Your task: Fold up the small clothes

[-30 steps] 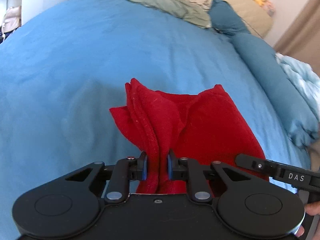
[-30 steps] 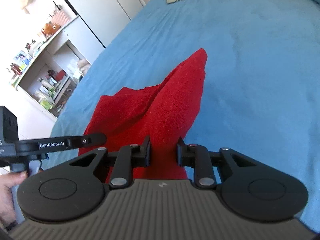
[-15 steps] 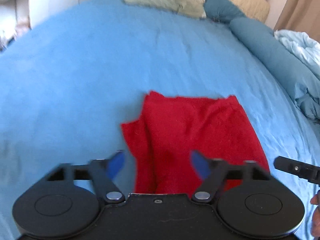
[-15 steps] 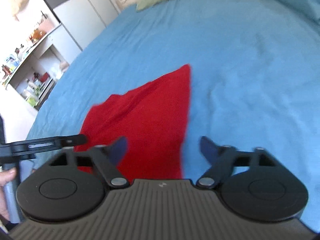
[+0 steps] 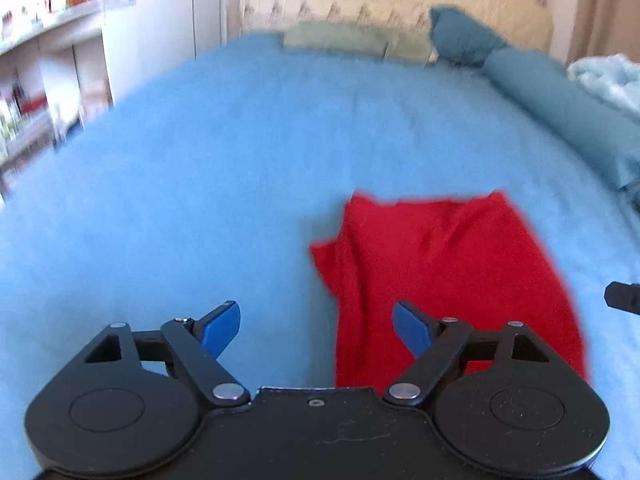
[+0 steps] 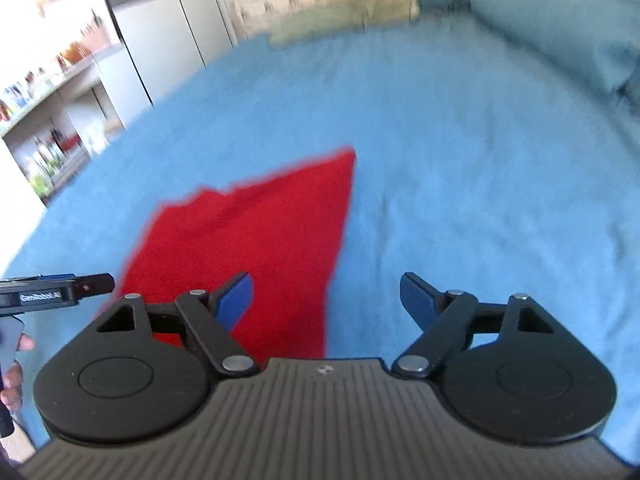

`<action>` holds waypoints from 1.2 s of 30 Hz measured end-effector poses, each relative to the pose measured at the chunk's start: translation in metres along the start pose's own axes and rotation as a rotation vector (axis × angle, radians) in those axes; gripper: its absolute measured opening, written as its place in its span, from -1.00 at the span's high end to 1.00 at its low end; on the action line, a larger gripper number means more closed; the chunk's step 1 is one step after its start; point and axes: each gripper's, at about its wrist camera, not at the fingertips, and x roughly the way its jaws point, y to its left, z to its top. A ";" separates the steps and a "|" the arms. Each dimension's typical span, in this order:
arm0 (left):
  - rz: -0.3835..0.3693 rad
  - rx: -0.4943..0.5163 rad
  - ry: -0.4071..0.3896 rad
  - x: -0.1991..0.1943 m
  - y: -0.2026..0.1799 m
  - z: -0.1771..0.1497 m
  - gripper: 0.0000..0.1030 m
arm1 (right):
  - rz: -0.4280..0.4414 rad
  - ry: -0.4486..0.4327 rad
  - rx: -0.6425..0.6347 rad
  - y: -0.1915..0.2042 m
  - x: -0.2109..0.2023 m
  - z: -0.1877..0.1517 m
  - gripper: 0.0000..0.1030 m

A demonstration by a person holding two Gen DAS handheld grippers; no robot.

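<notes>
A small red garment (image 5: 448, 264) lies folded flat on the blue bedspread (image 5: 224, 168). In the left wrist view it lies to the right of centre, with a small flap sticking out at its left edge. My left gripper (image 5: 316, 326) is open and empty, just off the garment's near left edge. In the right wrist view the red garment (image 6: 256, 240) lies left of centre. My right gripper (image 6: 326, 300) is open and empty, over the garment's near right edge. The other gripper's tip (image 6: 94, 284) shows at the left.
Green pillows (image 5: 352, 38) and a teal bolster (image 5: 560, 100) lie at the head and right side of the bed. A pale blue blanket (image 5: 608, 76) is bunched at the far right. Shelves with small items (image 6: 48, 112) and a wardrobe (image 6: 172, 20) stand left of the bed.
Both grippers were shut on the lifted red garment a second ago. They opened, the garment dropped flat on the bed, and both grippers pulled back and apart.
</notes>
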 end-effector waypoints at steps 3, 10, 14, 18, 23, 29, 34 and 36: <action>-0.012 0.047 -0.048 -0.060 -0.007 0.010 -0.94 | -0.026 -0.047 -0.026 0.021 -0.065 0.012 -0.97; 0.025 0.062 -0.092 -0.179 -0.018 -0.009 -1.00 | -0.140 -0.066 -0.065 0.067 -0.183 0.004 -1.00; 0.056 0.097 -0.078 -0.212 -0.027 -0.037 -1.00 | -0.170 -0.036 -0.047 0.082 -0.225 -0.020 -1.00; 0.081 0.088 -0.044 -0.225 -0.029 -0.062 -1.00 | -0.215 -0.001 -0.068 0.093 -0.248 -0.050 -1.00; 0.070 0.091 -0.057 -0.245 -0.028 -0.086 -1.00 | -0.214 0.062 -0.028 0.093 -0.262 -0.087 -1.00; 0.064 0.118 -0.073 -0.251 -0.037 -0.097 -1.00 | -0.241 0.090 -0.013 0.093 -0.270 -0.114 -1.00; 0.067 0.128 -0.077 -0.253 -0.042 -0.098 -1.00 | -0.254 0.086 -0.013 0.096 -0.272 -0.116 -1.00; 0.064 0.123 -0.073 -0.254 -0.042 -0.098 -1.00 | -0.256 0.083 -0.016 0.097 -0.273 -0.116 -1.00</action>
